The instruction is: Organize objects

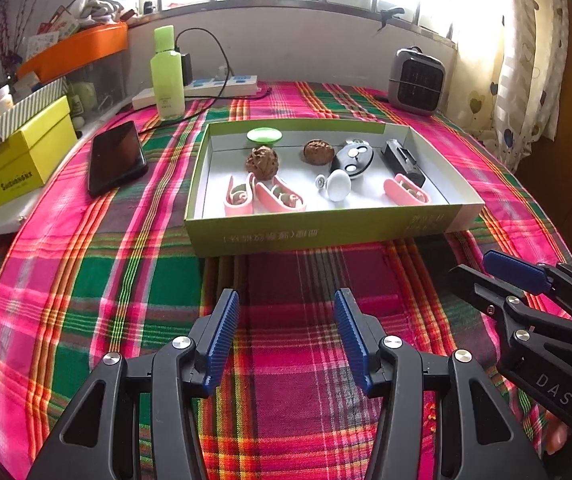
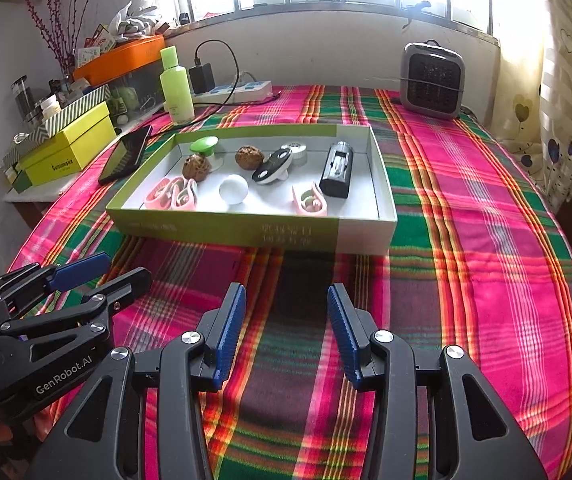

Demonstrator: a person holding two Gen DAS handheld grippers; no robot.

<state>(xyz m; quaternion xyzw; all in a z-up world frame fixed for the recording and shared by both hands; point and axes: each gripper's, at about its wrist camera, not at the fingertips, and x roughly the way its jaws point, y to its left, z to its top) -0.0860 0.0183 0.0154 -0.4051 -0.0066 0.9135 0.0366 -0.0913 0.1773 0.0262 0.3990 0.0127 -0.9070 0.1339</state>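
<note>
Already gathered in the shallow box (image 1: 322,228) on the plaid table (image 1: 134,280) are walnuts, pink clips and a white knob; both tools, left tool (image 1: 286,336) and right tool (image 2: 286,332), are held spread and empty, little apparently left.

Ahead of both claws: shallow box (image 1: 318,232) on the tablecloth (image 1: 86,280). In it, near row: three clips (image 1: 282,198), knob (image 1: 336,186); far row: two walnuts (image 1: 262,162), fob (image 1: 352,158). Left of box: phone (image 1: 116,158). Behind: bottle (image 1: 167,76), heater (image 1: 416,80).
</note>
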